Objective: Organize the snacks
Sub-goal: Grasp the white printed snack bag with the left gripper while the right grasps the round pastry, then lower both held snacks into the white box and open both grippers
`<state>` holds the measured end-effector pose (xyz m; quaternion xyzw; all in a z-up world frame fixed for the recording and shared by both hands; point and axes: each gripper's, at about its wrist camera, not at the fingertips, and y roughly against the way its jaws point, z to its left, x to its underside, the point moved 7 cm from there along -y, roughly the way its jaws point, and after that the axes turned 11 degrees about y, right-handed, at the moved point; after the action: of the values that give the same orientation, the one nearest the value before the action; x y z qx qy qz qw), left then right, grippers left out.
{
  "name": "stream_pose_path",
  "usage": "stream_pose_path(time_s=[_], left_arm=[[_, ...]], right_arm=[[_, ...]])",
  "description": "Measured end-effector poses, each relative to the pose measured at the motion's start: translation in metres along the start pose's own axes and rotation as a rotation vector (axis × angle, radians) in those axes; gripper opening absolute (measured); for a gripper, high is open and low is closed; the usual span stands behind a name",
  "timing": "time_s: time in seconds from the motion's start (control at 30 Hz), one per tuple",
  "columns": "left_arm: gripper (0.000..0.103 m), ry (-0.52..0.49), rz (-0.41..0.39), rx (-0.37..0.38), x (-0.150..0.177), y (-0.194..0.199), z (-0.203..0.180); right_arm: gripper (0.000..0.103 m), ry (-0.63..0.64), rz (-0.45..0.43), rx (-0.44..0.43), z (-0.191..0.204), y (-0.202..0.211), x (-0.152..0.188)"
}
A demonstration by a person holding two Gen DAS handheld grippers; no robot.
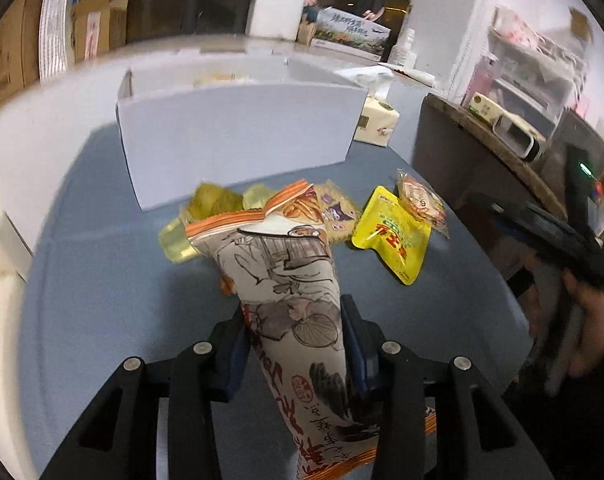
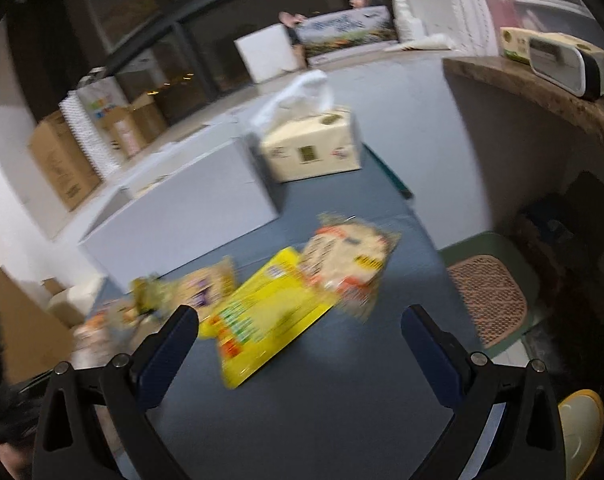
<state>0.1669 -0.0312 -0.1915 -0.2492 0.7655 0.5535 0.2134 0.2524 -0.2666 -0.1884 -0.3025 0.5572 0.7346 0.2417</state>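
Both grippers angled down; left gripper [image 1: 298,344] clamps snack bag [image 1: 290,288]

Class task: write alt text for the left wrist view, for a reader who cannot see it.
The left tool is shut on a long snack bag printed with ink drawings, above a blue table. Beyond lie a yellow pouch, other small snacks and a white box.

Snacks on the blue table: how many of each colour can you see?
Yellow pouch: 1
Ink-drawing bag, in the left gripper: 1
Green jelly cups: about 3, blurred
Purple-print pack: 1
Clear orange-label pack: 1
Total: about 7
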Motion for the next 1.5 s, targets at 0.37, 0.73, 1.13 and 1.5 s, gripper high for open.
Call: stream_pose_path(time_s=[0.37,0.73,1.13,1.5], left_arm=[[0.046,-0.019,-0.090,0.034,-0.014,0.031,0.007],[0.046,0.008,-0.066,0.029,-0.011,0.020,0.015],[0.046,0.025,-0.110,0.054,-0.045,0.025,0.024],[0.046,0.067,-0.237,0.092,-0.159,0.032,0.032]], right_arm=[[0.103,0.024,0.088,0.146,-0.032,-0.077,-0.035],[0.084,0.070,0.196,0.196,-0.035,-0.114,-0.030],[0.081,0.110,0.005,0.057,0.006,-0.047,-0.059],[0.081,0.268,-0.155,-0.095,0.091,-0.002,-0.129]])
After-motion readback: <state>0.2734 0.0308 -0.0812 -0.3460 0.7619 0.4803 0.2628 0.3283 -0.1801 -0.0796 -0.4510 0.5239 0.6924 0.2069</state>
